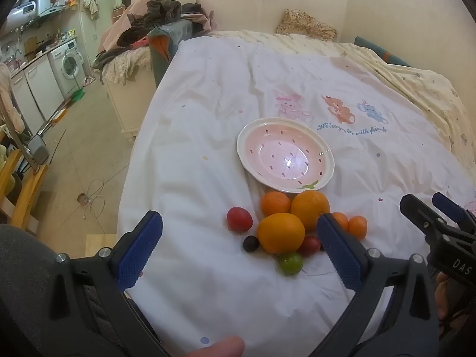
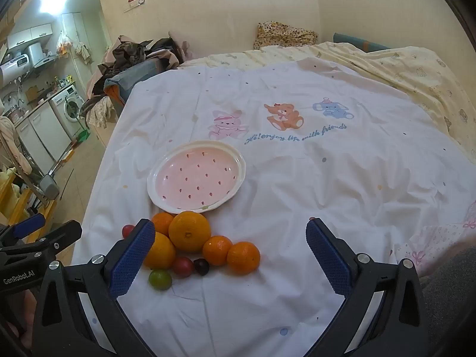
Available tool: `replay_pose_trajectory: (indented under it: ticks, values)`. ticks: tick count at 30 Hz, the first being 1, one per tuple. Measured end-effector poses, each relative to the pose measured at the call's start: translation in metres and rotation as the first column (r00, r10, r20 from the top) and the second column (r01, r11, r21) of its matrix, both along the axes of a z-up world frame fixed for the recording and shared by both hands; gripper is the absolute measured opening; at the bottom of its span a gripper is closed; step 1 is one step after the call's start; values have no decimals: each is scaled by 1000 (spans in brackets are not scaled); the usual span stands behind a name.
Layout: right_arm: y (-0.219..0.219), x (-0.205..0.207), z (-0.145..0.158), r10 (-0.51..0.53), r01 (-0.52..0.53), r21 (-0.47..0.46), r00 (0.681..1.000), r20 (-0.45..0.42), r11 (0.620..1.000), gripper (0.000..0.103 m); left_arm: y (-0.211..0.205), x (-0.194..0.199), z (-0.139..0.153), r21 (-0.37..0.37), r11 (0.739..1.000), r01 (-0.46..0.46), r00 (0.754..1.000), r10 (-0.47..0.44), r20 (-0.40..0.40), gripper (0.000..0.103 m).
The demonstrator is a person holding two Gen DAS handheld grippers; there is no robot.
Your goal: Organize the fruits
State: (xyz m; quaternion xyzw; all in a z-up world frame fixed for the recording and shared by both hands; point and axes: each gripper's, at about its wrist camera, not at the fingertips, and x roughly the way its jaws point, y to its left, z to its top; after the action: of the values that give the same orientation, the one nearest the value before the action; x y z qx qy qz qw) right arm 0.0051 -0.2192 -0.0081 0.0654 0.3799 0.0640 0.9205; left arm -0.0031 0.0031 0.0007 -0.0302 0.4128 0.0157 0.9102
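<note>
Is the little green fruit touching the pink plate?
Apart. In the right wrist view, the green fruit sits near the camera, with oranges lying between it and the plate.

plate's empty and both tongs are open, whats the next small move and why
Probably ease the right tongs down and left around the outer small orange. It sits at the open right edge of the pile, nothing is held, and the pink plate just beyond holds no fruit yet.

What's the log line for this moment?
left hand-held gripper open | right hand-held gripper open | pink plate empty | fruits on bedsheet
</note>
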Motion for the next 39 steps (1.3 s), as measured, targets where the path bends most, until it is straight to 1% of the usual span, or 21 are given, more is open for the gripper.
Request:
replay_pose_trajectory:
  ticks: [20,25,36,38,39]
  values:
    - [-1,-1,1,-2,2,-3,1000,5,1000,103,-1,0,1,2,1000,2,1000,-2,1,102]
    - [-2,-1,2,-2,2,-2,1000,6,1000,103,-4,-1,4,5,1000,9,1000,-9,12,102]
    - [-1,-2,2,-6,6,2,1000,-3,1000,103,-4,1,2,9,1000,-3,1000,3,0,102]
    - [-8,-1,-1,-9,9,14,1000,-13,1000,103,-2,2,0,5,1000,-6,1000,6,-7,102]
    - [-9,0,0,-11,11,21,1000,-14,1000,103,-1,3,0,-10,1000,-2,1000,2,-10,102]
